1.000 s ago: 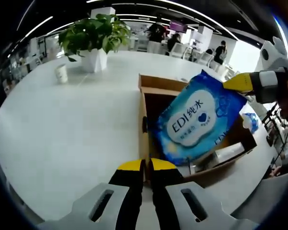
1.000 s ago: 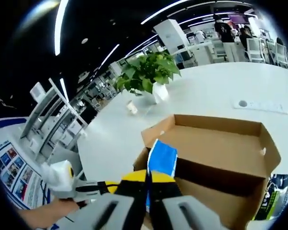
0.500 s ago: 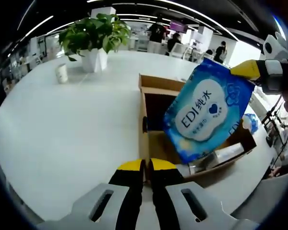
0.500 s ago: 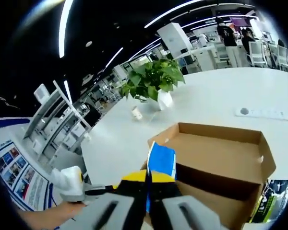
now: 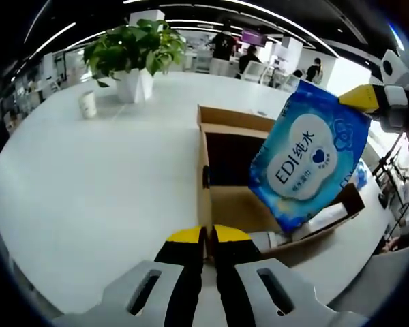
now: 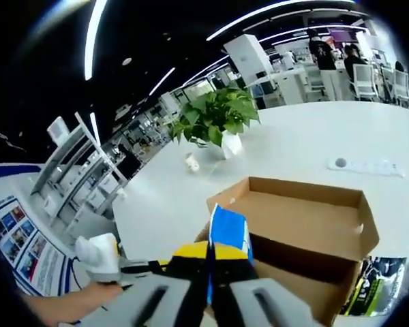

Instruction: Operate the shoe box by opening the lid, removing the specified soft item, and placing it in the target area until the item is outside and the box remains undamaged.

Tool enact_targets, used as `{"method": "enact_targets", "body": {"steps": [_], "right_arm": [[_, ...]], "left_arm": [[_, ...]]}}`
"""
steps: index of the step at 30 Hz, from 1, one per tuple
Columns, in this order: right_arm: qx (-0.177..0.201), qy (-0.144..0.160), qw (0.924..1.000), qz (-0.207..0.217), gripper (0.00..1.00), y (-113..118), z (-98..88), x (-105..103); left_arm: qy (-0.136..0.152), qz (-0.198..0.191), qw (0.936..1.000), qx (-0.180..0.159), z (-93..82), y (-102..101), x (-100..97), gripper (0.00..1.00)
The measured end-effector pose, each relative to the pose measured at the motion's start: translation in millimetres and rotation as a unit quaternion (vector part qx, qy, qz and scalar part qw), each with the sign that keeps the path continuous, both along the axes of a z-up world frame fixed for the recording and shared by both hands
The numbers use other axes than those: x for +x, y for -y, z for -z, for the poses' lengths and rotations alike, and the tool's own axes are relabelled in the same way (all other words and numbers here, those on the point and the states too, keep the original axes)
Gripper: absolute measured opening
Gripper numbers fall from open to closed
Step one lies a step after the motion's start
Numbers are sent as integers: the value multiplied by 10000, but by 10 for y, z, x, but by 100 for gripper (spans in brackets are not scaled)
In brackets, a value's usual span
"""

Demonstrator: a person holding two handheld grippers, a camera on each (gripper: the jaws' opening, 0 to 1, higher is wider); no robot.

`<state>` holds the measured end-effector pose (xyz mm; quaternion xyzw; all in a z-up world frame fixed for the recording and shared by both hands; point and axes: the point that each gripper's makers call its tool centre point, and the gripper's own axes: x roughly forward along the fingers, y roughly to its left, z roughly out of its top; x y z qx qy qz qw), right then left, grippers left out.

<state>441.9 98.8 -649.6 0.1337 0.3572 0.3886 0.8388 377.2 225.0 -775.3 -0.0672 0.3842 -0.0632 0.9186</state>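
Lifted higher and carried further out past the box's far wall since a second ago, the blue wipes pack (image 5: 308,161) hangs clear above the open shoe box (image 5: 211,204), pinched at its top corner by the right claw (image 5: 376,107). To finish well, carry it on beyond the cardboard rim toward bare worktop (image 5: 95,177) near the edge and lower it flat before letting go. The left claw (image 5: 206,240) is clenched on nothing, poised near the box's near wall.

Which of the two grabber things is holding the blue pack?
The right gripper: its yellow-tipped fingers pinch a corner of the blue wipes pack above the open cardboard box. The left gripper is shut on nothing.
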Motion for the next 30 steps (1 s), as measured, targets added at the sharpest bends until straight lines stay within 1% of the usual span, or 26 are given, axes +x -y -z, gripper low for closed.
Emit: {"method": "enact_targets", "body": {"steps": [7, 11, 12, 19, 25, 30], "right_arm": [[200, 69, 9997, 91, 0, 85, -184, 50], [240, 126, 9996, 117, 0, 128, -268, 68], [352, 140, 9991, 204, 0, 189, -358, 95], [609, 166, 9970, 449, 0, 402, -557, 180], [733, 199, 9952, 611, 0, 586, -664, 223], [774, 271, 9936, 777, 0, 810, -755, 264]], "left_arm": [[-7, 0, 10000, 5, 3, 3, 1, 2], [-5, 2, 10000, 5, 1, 7, 3, 2], [-4, -3, 10000, -8, -2, 12, 1, 2], [-2, -2, 10000, -16, -7, 15, 1, 2], [-11, -5, 10000, -13, -10, 20, -2, 2], [-53, 9, 10000, 19, -8, 22, 2, 2]]}}
